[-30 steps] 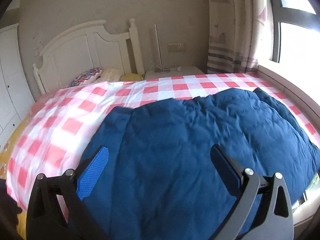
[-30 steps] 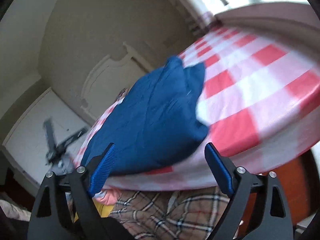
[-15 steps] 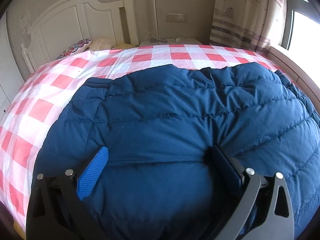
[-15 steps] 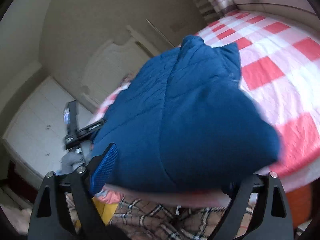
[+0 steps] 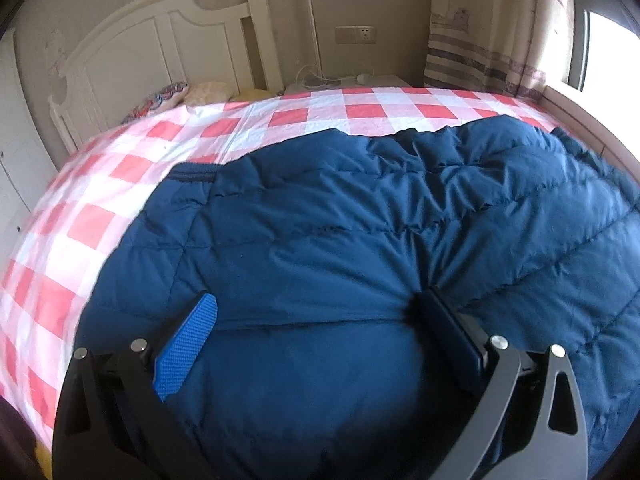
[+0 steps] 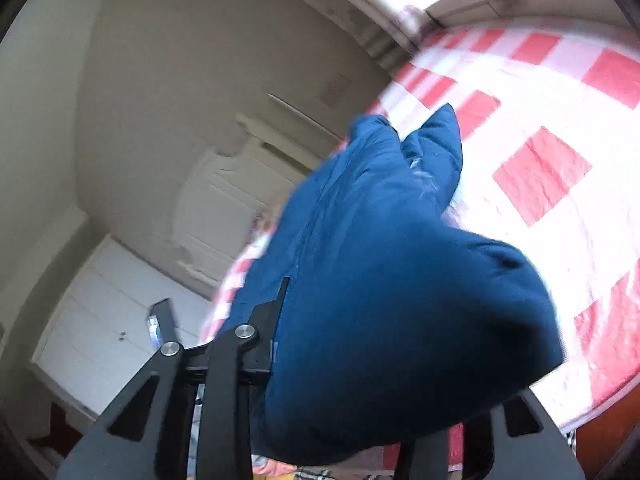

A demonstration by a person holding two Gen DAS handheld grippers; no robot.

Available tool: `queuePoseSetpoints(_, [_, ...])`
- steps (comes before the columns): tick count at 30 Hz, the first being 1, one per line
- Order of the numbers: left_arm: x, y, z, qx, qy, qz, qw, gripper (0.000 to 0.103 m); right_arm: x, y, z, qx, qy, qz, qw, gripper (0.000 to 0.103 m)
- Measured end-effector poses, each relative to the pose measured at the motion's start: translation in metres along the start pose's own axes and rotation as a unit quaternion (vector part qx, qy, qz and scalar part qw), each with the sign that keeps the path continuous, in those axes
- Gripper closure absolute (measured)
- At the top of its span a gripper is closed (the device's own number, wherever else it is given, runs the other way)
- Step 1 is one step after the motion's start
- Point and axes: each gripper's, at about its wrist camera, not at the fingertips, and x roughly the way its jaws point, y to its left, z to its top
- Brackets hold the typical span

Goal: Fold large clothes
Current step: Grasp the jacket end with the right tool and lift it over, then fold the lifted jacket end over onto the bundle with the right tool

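Observation:
A large navy quilted down jacket [image 5: 360, 248] lies spread on a bed with a red-and-white checked sheet [image 5: 120, 168]. My left gripper [image 5: 316, 320] is open, its fingers pressed down on the jacket's near edge, with fabric bulging between them. In the right wrist view the jacket [image 6: 380, 280] fills the middle. My right gripper [image 6: 372, 360] has closed in on a bunched end of it; the fabric hides the pads. The left gripper [image 6: 160, 320] shows small at the far end.
A white headboard [image 5: 160, 40] and pillows [image 5: 168, 94] stand at the bed's far end. A nightstand [image 5: 352, 80], curtain [image 5: 480, 32] and window ledge [image 5: 592, 116] are on the right. A white wardrobe [image 6: 100, 312] stands left of the bed.
The left gripper dropped onto the jacket's near edge. The right gripper moved up to the jacket's end, then narrowed around the bunched fabric.

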Motion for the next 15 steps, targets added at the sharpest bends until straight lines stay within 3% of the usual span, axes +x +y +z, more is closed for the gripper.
queuePoseSetpoints(5, [-0.018, -0.023, 0.005, 0.033, -0.023, 0.002, 0.9992, 0.003, -0.024, 0.008, 0.010, -0.018, -0.028, 0.014, 0.999, 0.069])
queuePoseSetpoints(10, [-0.071, -0.056, 0.003, 0.052, -0.087, -0.020, 0.9946, 0.002, -0.043, 0.013, 0.017, -0.036, -0.043, 0.000, 0.998, 0.069])
queuePoseSetpoints(12, [-0.076, -0.070, -0.011, 0.074, -0.082, -0.008, 0.9939, 0.002, -0.051, 0.018, 0.017, -0.048, -0.047, -0.003, 0.998, 0.069])
queuePoseSetpoints(14, [-0.057, -0.083, -0.035, 0.090, -0.029, -0.034, 0.9949, 0.002, -0.049, 0.027, 0.018, -0.063, -0.048, -0.002, 0.997, 0.069])
queuePoseSetpoints(15, [-0.055, -0.081, -0.046, 0.084, -0.045, -0.038, 0.9947, 0.002, -0.043, 0.034, 0.019, -0.076, -0.046, -0.005, 0.996, 0.069])
